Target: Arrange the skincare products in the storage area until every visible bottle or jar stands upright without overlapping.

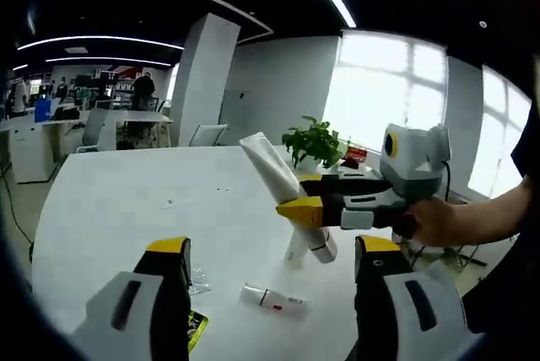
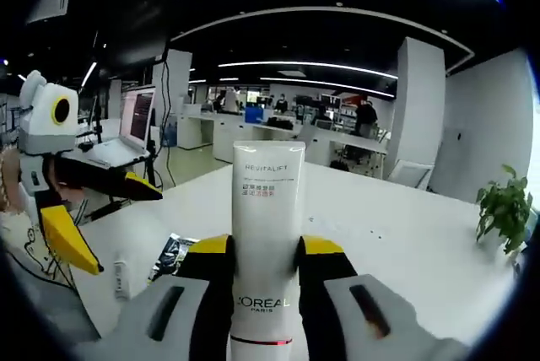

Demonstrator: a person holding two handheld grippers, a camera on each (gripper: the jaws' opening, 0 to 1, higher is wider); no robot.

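Closest to me in the right gripper view, my right hand-held gripper [image 2: 265,270] is clamped on the white tube [image 2: 267,234], its yellow-tipped jaws pressing both flanks low down, near the cap end. The tube's long axis runs straight up along the jaws, with the crimped flat end farthest from me. In the left gripper view the same tube [image 1: 283,196] hangs tilted above the worktop [image 1: 126,201], cap end down and just clear of the surface, as far as I can judge. My left hand-held gripper [image 1: 270,270] is spread wide with nothing between its jaws. Just beyond its tips a small white tube [image 1: 272,297] lies flat on the worktop, long axis roughly across the jaws, nearer this gripper than the right one. A dark sachet [image 1: 196,327] lies by the left jaw. I judge the coming move is to lower the held tube onto its cap, which calls for tipping its axis to vertical first. Farther back stands a potted plant [image 1: 315,143].
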